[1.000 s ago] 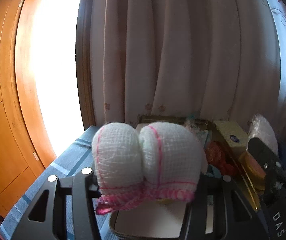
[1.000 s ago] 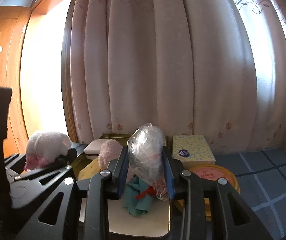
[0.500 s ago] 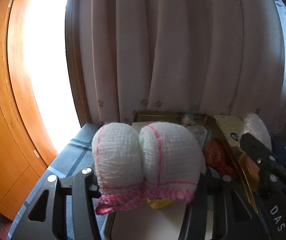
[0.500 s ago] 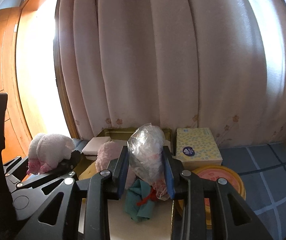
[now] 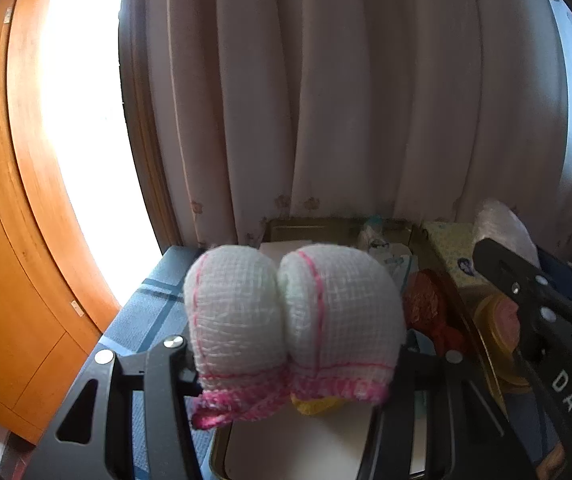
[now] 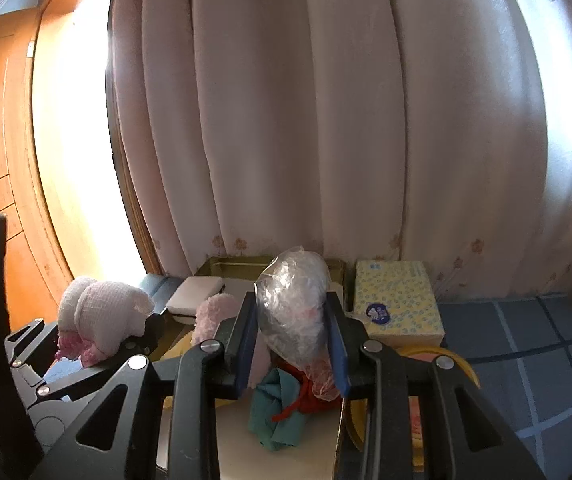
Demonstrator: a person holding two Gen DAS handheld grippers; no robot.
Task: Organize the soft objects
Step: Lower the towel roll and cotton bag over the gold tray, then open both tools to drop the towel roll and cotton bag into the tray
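Mitten (image 5: 292, 312) clenched in left claw (image 5: 290, 356); plastic bag (image 6: 294, 312) in right claw (image 6: 292, 344), marked "DAS".

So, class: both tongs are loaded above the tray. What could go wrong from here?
1. The right tongs pinch a crinkled plastic bag with its tail hanging free; slick film might slip out.
2. The left tongs grip only the pink-trimmed hem of the white mesh cloth bundle, so it may sag loose.
3. The gold tray already holds a teal cloth and red yarn; lowering could snag them.
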